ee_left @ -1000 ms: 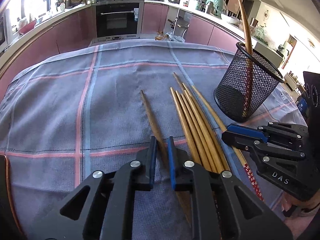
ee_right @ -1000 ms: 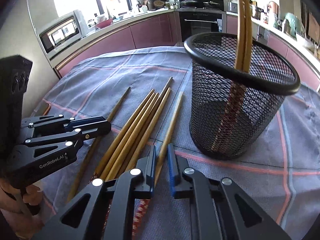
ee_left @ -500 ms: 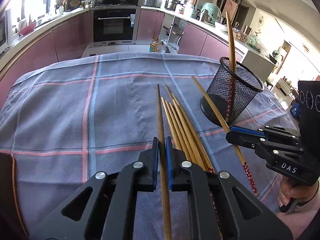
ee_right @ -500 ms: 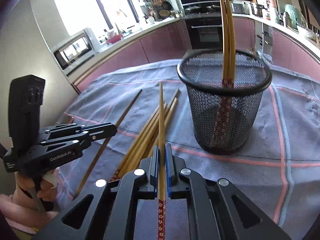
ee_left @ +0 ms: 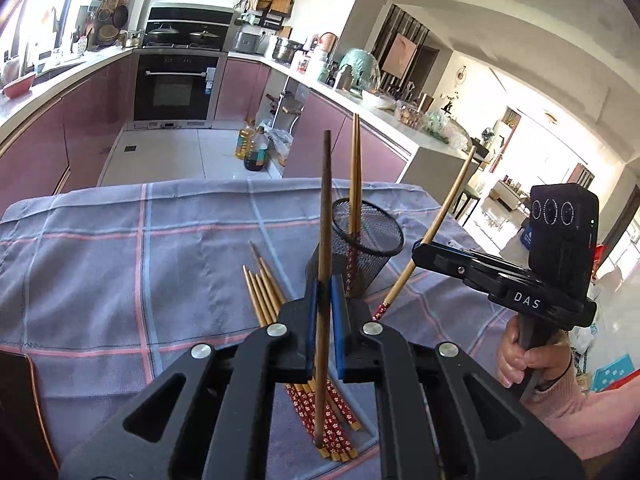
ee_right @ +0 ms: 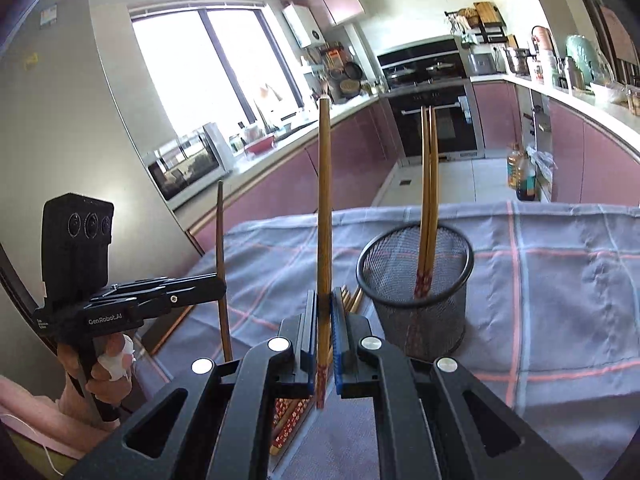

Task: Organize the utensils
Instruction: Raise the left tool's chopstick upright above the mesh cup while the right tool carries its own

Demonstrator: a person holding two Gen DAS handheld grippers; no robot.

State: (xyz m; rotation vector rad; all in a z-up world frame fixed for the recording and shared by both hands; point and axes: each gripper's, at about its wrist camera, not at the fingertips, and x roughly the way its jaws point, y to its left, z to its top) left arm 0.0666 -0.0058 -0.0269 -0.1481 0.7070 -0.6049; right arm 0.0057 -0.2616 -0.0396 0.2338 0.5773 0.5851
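Two chopsticks stand in the black mesh cup (ee_left: 366,240); my left fingers (ee_left: 325,296) clench a dark wooden chopstick (ee_left: 325,216), my right fingers (ee_right: 325,312) a red-patterned bamboo chopstick (ee_right: 324,208); a bundle of bamboo chopsticks (ee_left: 264,296) waits on the tabletop.

Two handheld grippers lift chopsticks above a checked kitchen tablecloth.

The left gripper (ee_left: 325,300), black with blue pads, is clamped on a dark brown wooden chopstick (ee_left: 325,216) that stands nearly upright. At right, the right gripper (ee_left: 420,249), gripped by a hand (ee_left: 520,356) in a pink sleeve, pinches a light bamboo chopstick with a red patterned end (ee_left: 440,216), tilted. Between them a black wire-mesh cup (ee_left: 372,248) holds two upright chopsticks; a bundle of bamboo chopsticks (ee_left: 264,292) lies on the grey-blue cloth (ee_left: 100,264) just beside it.
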